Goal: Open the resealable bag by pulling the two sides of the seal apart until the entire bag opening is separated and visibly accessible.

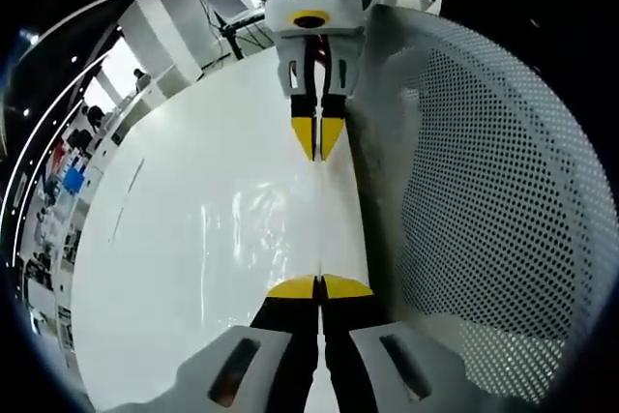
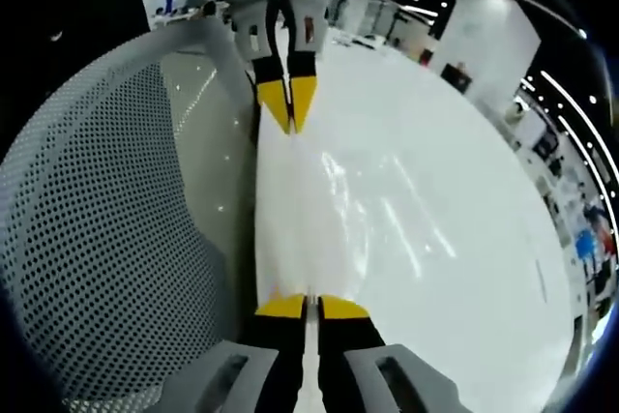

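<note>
Both grippers pinch the clear resealable bag (image 1: 271, 229) with closed fingers: the left gripper (image 1: 319, 287) and right gripper (image 2: 302, 307) grip opposite ends, the bag stretched between them above the white counter (image 2: 464, 191), beside a perforated basket (image 1: 484, 191).

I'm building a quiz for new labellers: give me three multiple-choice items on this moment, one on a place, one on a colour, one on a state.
1. Where is the perforated basket relative to the clear bag in the left gripper view?
A. To its right
B. Under it
C. To its left

2. What colour are the claw tips?
A. Red
B. Yellow
C. Blue

3. How is the left claw?
A. Wide open
B. Shut on the bag
C. Gripping the basket

Answers: 1 A, the mesh wall fills that view's right side. 2 B, both the left claw and the right claw end in yellow tips. 3 B, its tips meet on the bag's edge.
</note>
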Available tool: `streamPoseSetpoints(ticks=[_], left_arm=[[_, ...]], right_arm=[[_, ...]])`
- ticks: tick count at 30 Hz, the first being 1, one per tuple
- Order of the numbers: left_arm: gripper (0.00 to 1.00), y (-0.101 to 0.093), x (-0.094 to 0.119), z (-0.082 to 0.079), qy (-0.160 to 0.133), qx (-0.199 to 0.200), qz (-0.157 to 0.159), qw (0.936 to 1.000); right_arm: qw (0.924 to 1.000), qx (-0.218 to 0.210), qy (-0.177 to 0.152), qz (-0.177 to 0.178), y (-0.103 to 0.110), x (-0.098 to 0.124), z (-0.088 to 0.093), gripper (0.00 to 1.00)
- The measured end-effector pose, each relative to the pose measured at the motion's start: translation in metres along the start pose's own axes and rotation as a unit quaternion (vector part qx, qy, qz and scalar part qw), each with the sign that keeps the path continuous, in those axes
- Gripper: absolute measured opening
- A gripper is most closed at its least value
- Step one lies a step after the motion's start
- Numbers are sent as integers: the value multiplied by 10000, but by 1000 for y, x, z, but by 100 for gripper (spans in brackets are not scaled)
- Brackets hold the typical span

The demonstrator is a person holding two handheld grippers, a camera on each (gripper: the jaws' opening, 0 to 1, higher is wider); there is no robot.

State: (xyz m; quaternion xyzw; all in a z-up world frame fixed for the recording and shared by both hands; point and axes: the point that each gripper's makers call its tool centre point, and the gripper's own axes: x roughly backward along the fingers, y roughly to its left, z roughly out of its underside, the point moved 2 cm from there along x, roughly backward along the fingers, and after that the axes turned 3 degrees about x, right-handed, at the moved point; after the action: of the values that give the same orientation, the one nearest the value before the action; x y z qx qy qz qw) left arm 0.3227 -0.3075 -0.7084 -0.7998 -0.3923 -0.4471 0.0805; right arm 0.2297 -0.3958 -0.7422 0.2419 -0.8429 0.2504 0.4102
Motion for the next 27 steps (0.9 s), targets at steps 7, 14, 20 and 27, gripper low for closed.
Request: streamPoseSetpoints(ticks=[7, 14, 20, 27], left_arm=[[0, -1, -4, 0, 134, -167, -1, 9998], [0, -2, -2, 1, 84, -124, -60, 9999], [0, 1, -2, -2, 95, -198, -124, 9997], [0, 5, -2, -4, 129, -337, -212, 9991]], right_arm=[[9972, 660, 323, 149, -5, -3, 0, 0], [9995, 307, -15, 68, -3, 0, -17, 1], [9992, 333, -213, 46, -3, 2, -34, 2], [9992, 226, -294, 131, -8, 0, -36, 3]])
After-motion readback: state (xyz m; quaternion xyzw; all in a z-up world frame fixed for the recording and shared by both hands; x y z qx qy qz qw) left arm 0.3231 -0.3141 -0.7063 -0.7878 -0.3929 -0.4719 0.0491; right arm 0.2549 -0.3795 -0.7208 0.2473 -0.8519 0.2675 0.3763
